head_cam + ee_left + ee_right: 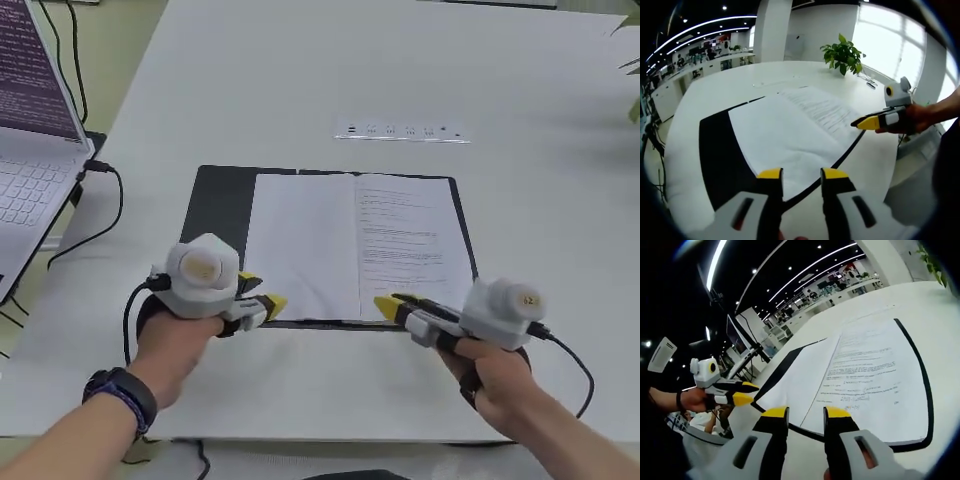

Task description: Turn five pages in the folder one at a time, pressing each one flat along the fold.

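though the folder (215, 215) lies open, its print (400, 240) seems illegible.

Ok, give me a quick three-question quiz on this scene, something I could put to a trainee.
1. True or false: the folder lies open on the table.
2. In the head view, what stands left of the folder? A) laptop B) mug C) phone
3. Which page bears printed text, the left or the right?
Key: 1 true; 2 A; 3 the right page.
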